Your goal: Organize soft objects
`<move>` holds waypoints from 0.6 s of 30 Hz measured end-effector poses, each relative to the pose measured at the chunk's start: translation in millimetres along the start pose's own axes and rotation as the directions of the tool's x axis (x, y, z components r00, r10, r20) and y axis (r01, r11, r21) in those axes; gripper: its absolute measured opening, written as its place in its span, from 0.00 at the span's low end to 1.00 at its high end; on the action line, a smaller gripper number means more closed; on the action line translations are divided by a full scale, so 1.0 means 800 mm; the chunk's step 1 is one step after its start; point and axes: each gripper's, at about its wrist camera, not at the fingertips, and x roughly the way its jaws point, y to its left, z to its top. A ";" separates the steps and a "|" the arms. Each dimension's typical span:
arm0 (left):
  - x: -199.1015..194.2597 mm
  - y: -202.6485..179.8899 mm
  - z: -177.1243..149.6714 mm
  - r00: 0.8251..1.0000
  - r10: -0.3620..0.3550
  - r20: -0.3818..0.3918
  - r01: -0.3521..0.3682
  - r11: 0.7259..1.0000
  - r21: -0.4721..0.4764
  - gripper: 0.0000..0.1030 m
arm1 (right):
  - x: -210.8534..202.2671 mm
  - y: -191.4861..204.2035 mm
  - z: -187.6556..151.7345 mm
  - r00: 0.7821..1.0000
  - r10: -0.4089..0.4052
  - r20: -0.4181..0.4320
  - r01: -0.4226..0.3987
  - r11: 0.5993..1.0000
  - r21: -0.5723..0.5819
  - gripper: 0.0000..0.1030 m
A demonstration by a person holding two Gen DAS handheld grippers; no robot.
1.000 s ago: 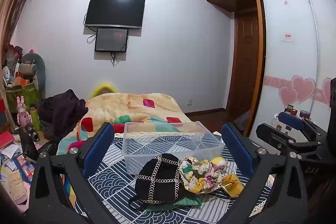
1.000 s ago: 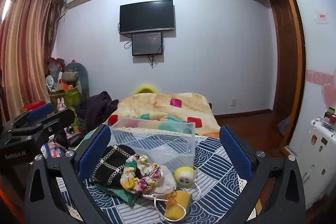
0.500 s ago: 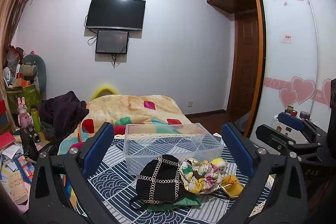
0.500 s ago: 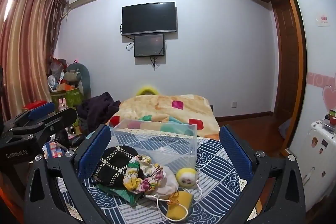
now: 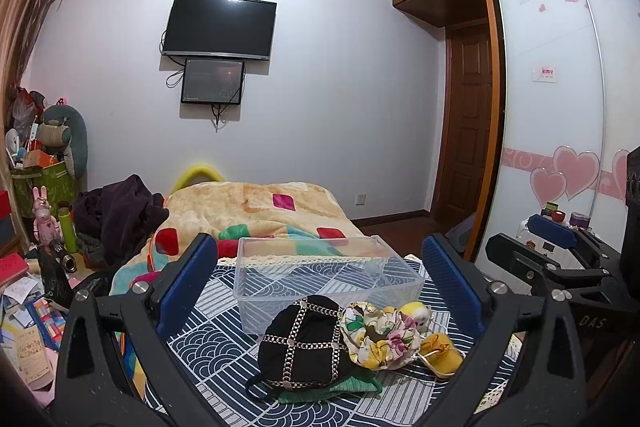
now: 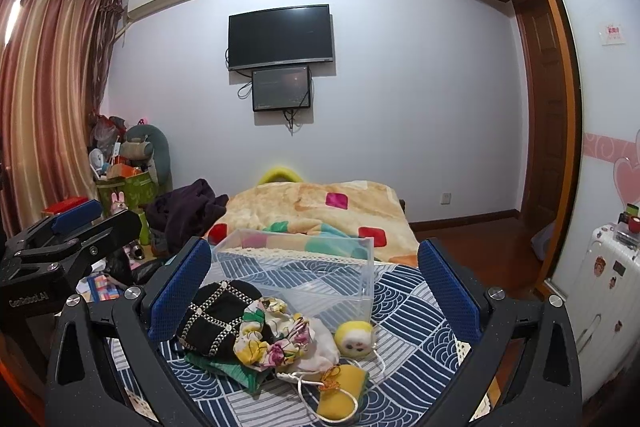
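On a bed's blue wave-patterned cloth (image 5: 216,343), we hold both grippers spread wide and empty above a heap of soft things. From our left gripper (image 5: 324,287) the heap sits at about five o'clock, low in view; from our right gripper (image 6: 316,291) it sits at about seven o'clock, so it lies between the two, neither clearly nearer, we judge. The clear plastic bin (image 5: 326,277), empty, stands at twelve o'clock just beyond the heap, its long axis running across our view. A black cap with pale chain grid (image 5: 304,343) rests on folded green cloth (image 5: 352,385), touching a floral drawstring pouch (image 5: 380,337); a yellow plush ball with a face (image 6: 354,337) and a yellow tasselled pouch (image 6: 342,393) lie alongside, white cord looped between.
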 end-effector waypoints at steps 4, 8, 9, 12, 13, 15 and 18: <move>0.000 -0.001 -0.001 1.000 0.001 -0.001 -0.001 1.000 0.002 1.00 | 0.000 0.000 0.000 1.000 0.000 0.000 0.000 1.000 -0.001 1.00; 0.000 -0.001 -0.001 1.000 0.001 0.000 -0.001 1.000 0.003 1.00 | 0.000 0.000 -0.001 1.000 0.002 0.001 -0.002 1.000 -0.002 1.00; 0.000 -0.001 -0.001 1.000 0.001 -0.001 -0.001 1.000 0.003 1.00 | 0.000 0.000 -0.001 1.000 0.002 0.002 -0.002 1.000 -0.001 1.00; -0.001 -0.001 0.001 1.000 -0.002 0.000 0.002 1.000 0.004 1.00 | 0.000 -0.001 0.000 1.000 0.003 0.003 -0.003 1.000 0.002 1.00; -0.001 -0.001 0.001 1.000 -0.001 0.000 0.001 1.000 0.003 1.00 | -0.001 -0.001 0.000 1.000 0.003 0.003 -0.003 1.000 0.004 1.00; -0.001 -0.001 0.002 1.000 -0.002 0.000 0.002 1.000 0.003 1.00 | -0.001 -0.001 -0.001 1.000 0.002 0.004 -0.002 1.000 0.004 1.00; -0.001 -0.001 0.002 1.000 -0.004 0.001 0.004 1.000 0.002 1.00 | -0.001 -0.001 -0.001 1.000 0.003 0.006 -0.003 1.000 0.005 1.00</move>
